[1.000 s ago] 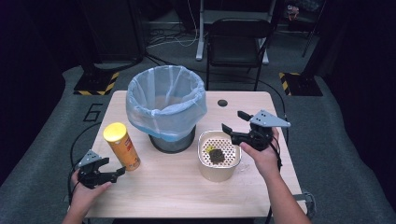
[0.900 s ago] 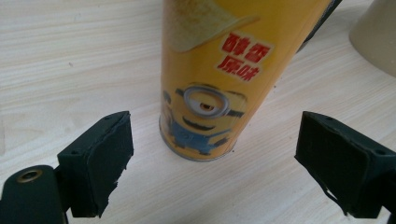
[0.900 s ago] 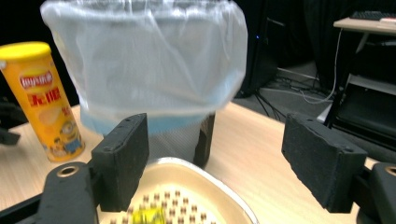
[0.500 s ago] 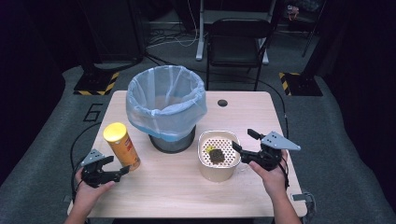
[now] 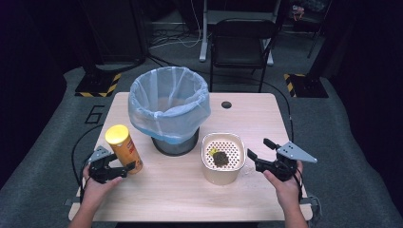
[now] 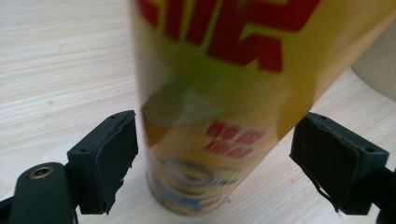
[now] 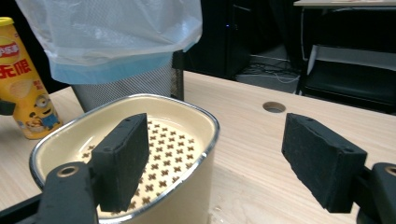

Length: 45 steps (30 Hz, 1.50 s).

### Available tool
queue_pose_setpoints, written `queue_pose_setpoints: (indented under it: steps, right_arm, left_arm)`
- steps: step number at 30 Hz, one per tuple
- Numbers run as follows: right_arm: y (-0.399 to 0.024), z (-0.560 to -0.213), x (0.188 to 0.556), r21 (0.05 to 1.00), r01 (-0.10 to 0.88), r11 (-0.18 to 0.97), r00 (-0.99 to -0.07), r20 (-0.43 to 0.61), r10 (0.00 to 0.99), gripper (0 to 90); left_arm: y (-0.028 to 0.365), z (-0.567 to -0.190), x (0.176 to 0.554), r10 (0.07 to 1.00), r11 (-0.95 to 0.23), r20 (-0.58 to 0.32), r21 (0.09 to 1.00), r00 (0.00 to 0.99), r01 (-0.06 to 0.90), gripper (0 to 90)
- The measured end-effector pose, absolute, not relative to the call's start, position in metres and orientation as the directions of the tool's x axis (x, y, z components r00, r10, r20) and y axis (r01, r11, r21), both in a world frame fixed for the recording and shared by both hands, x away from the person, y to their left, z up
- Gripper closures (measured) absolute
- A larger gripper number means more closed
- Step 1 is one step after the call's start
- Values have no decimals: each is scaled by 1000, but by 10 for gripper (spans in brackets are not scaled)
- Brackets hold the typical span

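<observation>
Nothing lifted yet: left gripper (image 6: 219,163), jaws just closing, spread around standing crisp can (image 5: 124,148) without contact; right gripper (image 5: 258,153) spread beside cream strainer container (image 5: 223,164), food scraps (image 5: 219,158) inside, liner-fitted bin (image 5: 169,107) waiting.

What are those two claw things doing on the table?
A person holds a gripper in each hand. The left gripper has its jaws around the bottom of a yellow chip can; they have just been closing in, but a gap shows on each side, so they do not squeeze it yet. The right gripper is open beside a cream container with dark scraps on its holed insert. A bin with a blue bag stands behind them.
</observation>
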State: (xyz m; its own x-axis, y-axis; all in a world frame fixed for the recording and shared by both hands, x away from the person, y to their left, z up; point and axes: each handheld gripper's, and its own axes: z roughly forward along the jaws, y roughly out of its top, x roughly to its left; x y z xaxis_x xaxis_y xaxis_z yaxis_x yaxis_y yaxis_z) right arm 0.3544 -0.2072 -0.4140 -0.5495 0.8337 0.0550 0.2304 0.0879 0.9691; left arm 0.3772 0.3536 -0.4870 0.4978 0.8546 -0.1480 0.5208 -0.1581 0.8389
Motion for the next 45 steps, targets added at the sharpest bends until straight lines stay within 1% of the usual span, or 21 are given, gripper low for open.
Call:
queue_pose_setpoints:
  steps: [8, 9, 10, 12, 15, 17, 22, 30, 33, 34, 39, 45]
  right_arm:
    - [-223, -423, 346, 966, 254, 48, -499, 88, 862, 227]
    - [-225, -424, 346, 965, 258, 42, -493, 94, 865, 227]
    - [-227, -425, 345, 964, 263, 34, -489, 103, 866, 227]
    - [-230, -428, 345, 963, 269, 15, -483, 122, 867, 227]
    - [-234, -431, 346, 962, 274, 7, -473, 129, 872, 227]
    - [-235, -434, 346, 960, 281, 7, -467, 131, 874, 228]
    - [-237, -440, 349, 953, 302, 9, -459, 137, 878, 229]
    - [-238, -446, 350, 949, 312, 37, -452, 114, 884, 232]
    - [-239, -447, 350, 948, 317, 35, -442, 115, 890, 232]
    - [-240, -447, 350, 948, 316, 34, -444, 116, 888, 232]
    - [-244, -448, 350, 948, 317, 32, -437, 116, 892, 233]
    - [-246, -450, 351, 945, 326, 24, -427, 124, 896, 233]
  left_arm:
    - [351, -488, 382, 863, -157, -136, 843, 487, 514, 165]
    - [351, -488, 382, 863, -158, -132, 846, 487, 510, 177]
    - [351, -488, 382, 862, -160, -132, 846, 489, 509, 208]
    - [350, -489, 383, 866, -157, -123, 853, 484, 498, 213]
    - [347, -486, 381, 864, -189, -90, 855, 495, 484, 225]
    - [346, -484, 380, 853, -196, -99, 848, 512, 491, 236]
    - [340, -483, 377, 853, -226, -63, 850, 518, 476, 240]
    - [338, -474, 372, 844, -211, -80, 860, 531, 465, 240]
    - [339, -468, 370, 839, -215, -89, 853, 537, 476, 240]
    - [337, -467, 370, 844, -196, -99, 858, 527, 476, 240]
    - [336, -456, 366, 833, -216, -101, 847, 544, 487, 241]
    - [335, -448, 365, 833, -210, -107, 847, 543, 489, 241]
